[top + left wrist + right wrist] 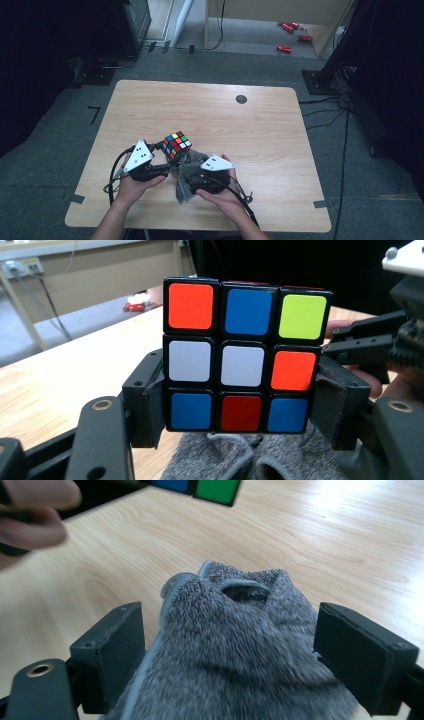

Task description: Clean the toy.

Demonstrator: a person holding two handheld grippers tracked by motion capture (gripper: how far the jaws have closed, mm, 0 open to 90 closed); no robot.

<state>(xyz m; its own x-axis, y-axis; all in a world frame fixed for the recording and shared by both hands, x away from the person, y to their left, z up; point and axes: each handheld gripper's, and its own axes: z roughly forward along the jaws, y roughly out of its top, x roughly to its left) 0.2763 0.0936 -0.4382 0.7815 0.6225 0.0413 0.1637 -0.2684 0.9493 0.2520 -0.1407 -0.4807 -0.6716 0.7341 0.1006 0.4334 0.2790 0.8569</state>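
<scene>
A light wooden tabletop (260, 135) stretches away ahead of the jaws, with a round dark grommet (241, 99) well beyond them near its far edge. Farther off still, red toy cars (292, 35) lie scattered on the grey floor (240, 60).

A lab: lone wooden table (260, 130), floor cables (325, 112), dark equipment racks (131, 25).
</scene>
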